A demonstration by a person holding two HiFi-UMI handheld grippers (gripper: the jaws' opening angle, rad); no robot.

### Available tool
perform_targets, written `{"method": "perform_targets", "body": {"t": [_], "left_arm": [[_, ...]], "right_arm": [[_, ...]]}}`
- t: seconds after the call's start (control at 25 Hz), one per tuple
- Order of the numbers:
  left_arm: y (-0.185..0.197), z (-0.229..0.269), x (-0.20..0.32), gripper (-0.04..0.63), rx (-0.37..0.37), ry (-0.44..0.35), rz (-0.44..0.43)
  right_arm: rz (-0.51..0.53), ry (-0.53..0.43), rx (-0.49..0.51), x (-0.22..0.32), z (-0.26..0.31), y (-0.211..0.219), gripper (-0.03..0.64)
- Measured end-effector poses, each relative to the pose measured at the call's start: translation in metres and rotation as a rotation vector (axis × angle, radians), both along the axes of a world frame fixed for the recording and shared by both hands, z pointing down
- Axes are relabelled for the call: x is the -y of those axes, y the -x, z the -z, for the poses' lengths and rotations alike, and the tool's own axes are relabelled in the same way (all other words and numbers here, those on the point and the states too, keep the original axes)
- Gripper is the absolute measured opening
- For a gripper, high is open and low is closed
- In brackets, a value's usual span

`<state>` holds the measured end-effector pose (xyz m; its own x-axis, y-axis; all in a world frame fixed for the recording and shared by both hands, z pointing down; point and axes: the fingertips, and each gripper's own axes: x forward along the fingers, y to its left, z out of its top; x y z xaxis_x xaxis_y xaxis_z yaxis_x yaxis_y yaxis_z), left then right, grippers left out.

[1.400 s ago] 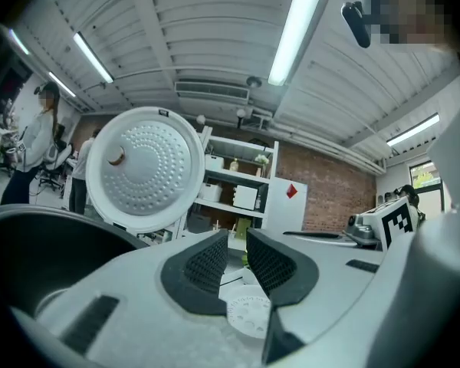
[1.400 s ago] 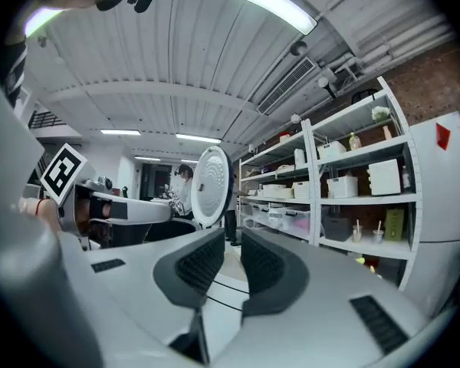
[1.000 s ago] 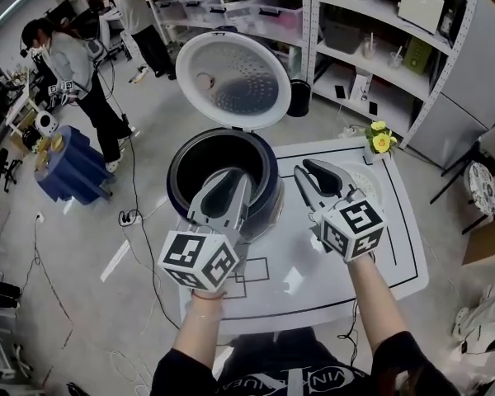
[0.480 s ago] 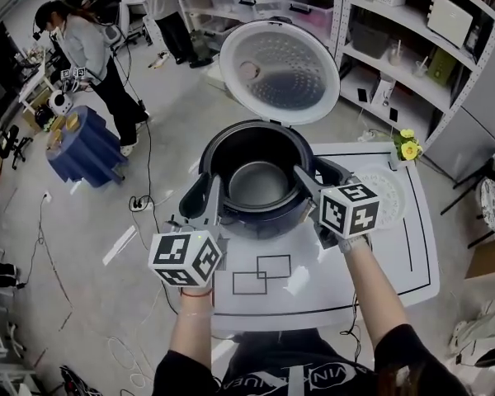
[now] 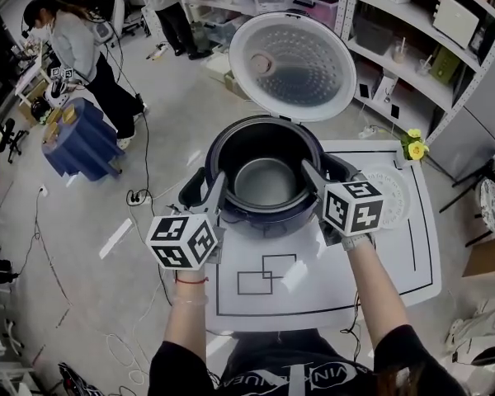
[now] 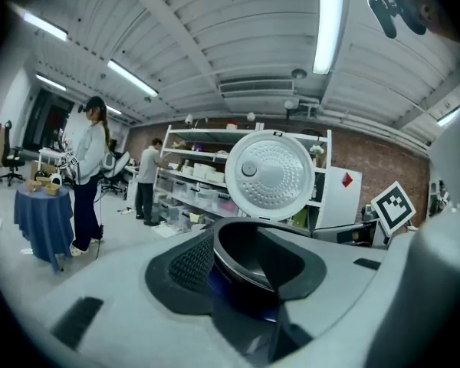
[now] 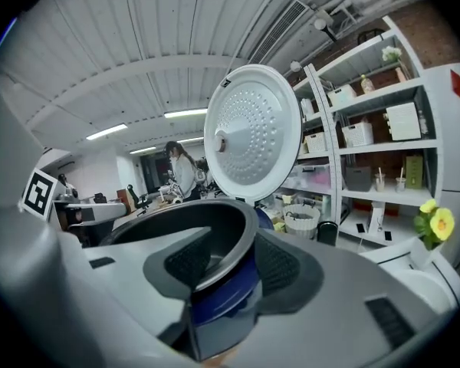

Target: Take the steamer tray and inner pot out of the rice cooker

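The dark blue rice cooker [image 5: 264,223] stands on the white table with its lid [image 5: 293,64] swung up. The metal inner pot [image 5: 266,184] sits inside it. A white perforated steamer tray [image 5: 389,196] lies on the table to the cooker's right. My left gripper [image 5: 206,185] straddles the cooker's left rim; its jaws have just been opening, and the rim [image 6: 249,245] stands between them with gaps. My right gripper [image 5: 328,172] straddles the right rim [image 7: 228,245] the same way, having opened within the last second, pads off the metal.
A small vase of yellow flowers [image 5: 414,147] stands at the table's [image 5: 313,287] far right corner. Shelving [image 5: 412,23] lines the back. Two people [image 5: 74,48] stand at the far left near a blue-draped stand [image 5: 82,147]. Cables trail over the floor.
Both grippers have come down to the cooker's sides, the left sliding out from over the opening to the left rim. Both sets of jaws stand wider than before.
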<state>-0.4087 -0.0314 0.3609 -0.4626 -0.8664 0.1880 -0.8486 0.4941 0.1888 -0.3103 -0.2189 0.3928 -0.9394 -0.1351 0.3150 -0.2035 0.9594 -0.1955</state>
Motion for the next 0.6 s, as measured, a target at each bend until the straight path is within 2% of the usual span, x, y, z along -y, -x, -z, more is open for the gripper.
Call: {"method": "perform_targets", "body": {"t": [0.44,0.6], "left_arm": [[0.020,-0.018,0.015,0.163,-0.118,0.058,-0.037],[0.021,-0.021,0.019,0.161,-0.125,0.061,-0.041]], "right_arm": [[-0.015,-0.012,0.002,-0.001,0.002,0.003,0.161],[-0.023,-0.007,0.009,0.000,0.002,0.004,0.155]]}}
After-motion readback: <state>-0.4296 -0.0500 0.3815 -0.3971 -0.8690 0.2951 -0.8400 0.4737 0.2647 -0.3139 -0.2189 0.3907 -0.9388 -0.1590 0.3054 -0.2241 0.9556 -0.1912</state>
